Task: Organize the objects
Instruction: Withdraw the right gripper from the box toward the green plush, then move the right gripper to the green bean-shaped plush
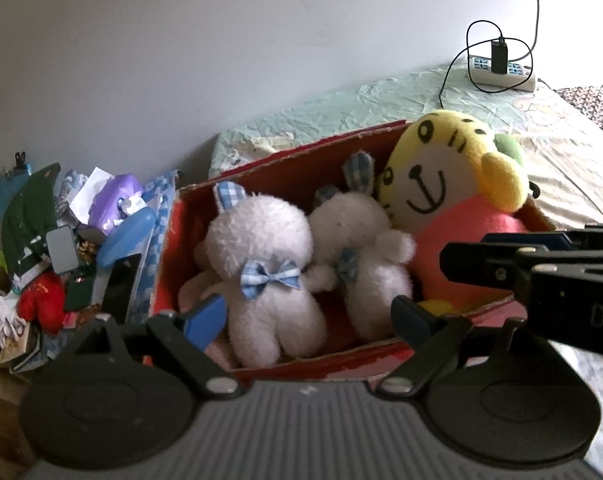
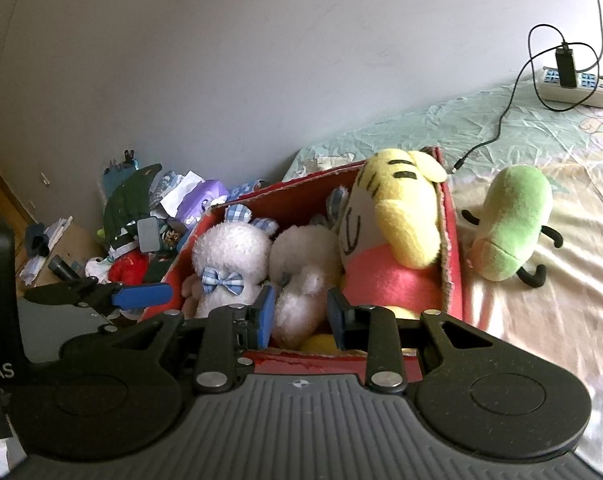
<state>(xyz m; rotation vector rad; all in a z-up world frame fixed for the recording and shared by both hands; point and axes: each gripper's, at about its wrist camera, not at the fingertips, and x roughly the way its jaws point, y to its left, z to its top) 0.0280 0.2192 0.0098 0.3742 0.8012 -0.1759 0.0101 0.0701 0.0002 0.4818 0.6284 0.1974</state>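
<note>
Left claw (image 1: 313,316) open over red box (image 1: 285,168); "DAS" on right claw (image 1: 445,256).

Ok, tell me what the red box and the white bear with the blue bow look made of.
Red box: likely cardboard with a red coating; the torn rim shows pale brown, ragged edges. White bear: plush fabric, fluffy matte pile; its bow looks like woven blue-and-white checked cloth.

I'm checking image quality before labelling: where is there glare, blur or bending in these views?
Left wrist view: soft focus on the white bears, bed edge curves. Right wrist view: sunlight glares on the sheet beside the red box, wall bows, corners dark.
</note>
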